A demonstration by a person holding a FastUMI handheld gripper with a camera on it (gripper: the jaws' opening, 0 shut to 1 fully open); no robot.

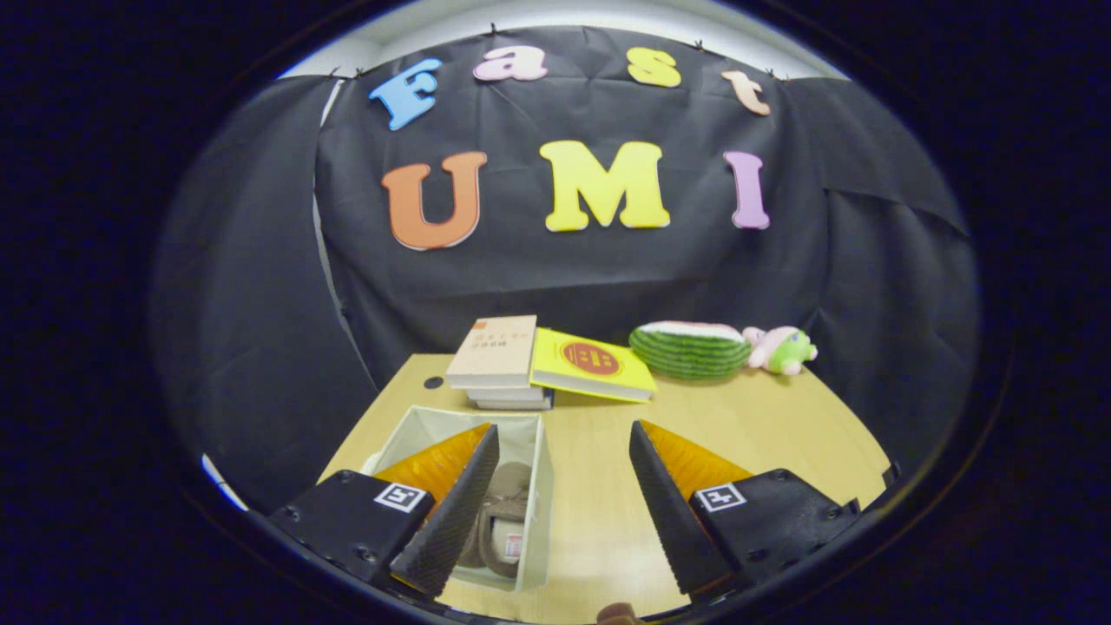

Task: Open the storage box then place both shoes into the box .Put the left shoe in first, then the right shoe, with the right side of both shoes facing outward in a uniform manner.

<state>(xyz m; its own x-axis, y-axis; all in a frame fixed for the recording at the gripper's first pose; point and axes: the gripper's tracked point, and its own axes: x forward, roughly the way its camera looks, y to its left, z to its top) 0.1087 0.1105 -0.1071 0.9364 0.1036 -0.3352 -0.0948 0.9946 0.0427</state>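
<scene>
The tongs (564,495) hang above the light wooden desk (755,434) with their two fingers (451,512) spread wide apart and nothing held between them — bare desk surface shows in the gap. Under and just beyond the left finger stands the pale fabric storage box (529,503), square-walled and open at the top, its near wall facing the tongs. Inside it lies a brown shoe (503,512), partly hidden by the left finger; a pale insole with a small label shows at its opening, and whether a second shoe lies beside it cannot be told. The right finger points over empty desk, well apart from the box. Beyond the box, toward the back of the desk, sits a short stack of books topped by a beige-covered book (495,351), and leaning against that stack is a yellow book with a red round emblem (592,363), tilted with its near edge down on the desk. To the right of the yellow book rests a green-striped watermelon-slice plush (690,349), and touching or just beside it a small pink and green plush toy (781,349). A small dark round hole (433,382) marks the desk near the left of the book stack. Black cloth closes off the booth behind everything.
</scene>
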